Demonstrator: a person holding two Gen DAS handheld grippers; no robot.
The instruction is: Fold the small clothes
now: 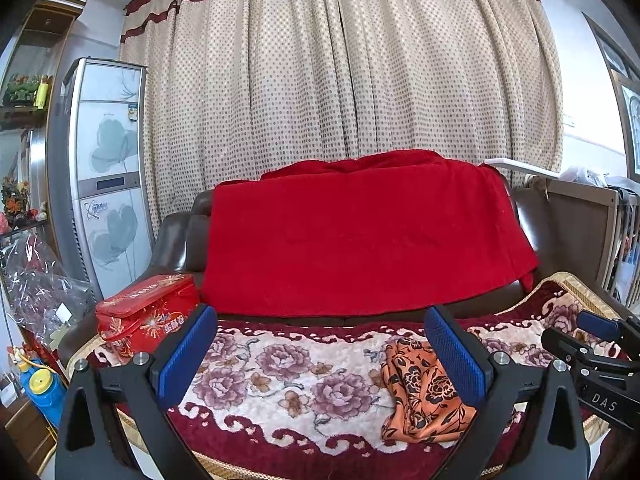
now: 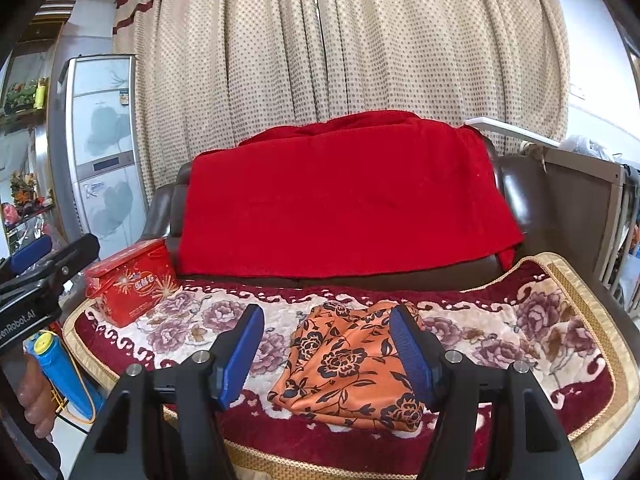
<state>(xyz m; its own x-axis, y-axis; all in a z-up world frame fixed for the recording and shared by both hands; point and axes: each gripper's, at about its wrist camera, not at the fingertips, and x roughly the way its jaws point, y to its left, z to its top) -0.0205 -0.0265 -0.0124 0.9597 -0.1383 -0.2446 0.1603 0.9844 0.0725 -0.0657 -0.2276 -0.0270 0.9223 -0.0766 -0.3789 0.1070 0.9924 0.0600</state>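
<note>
A small orange cloth with black flowers (image 2: 352, 364) lies folded on the flowered seat mat (image 2: 560, 336) of the sofa. My right gripper (image 2: 328, 356) is open and empty, held just in front of the cloth, which shows between its blue pads. In the left wrist view the cloth (image 1: 420, 392) lies at the right, partly behind the right pad (image 1: 456, 356). My left gripper (image 1: 320, 354) is open and empty over the mat, left of the cloth. The right gripper (image 1: 600, 336) shows at that view's right edge.
A red tin box (image 2: 128, 280) stands on the mat's left end. A red blanket (image 2: 344, 200) hangs over the dark sofa back. A standing air conditioner (image 1: 104, 168) and curtain are behind. A blue and yellow bottle (image 2: 60, 372) stands on the floor at the left.
</note>
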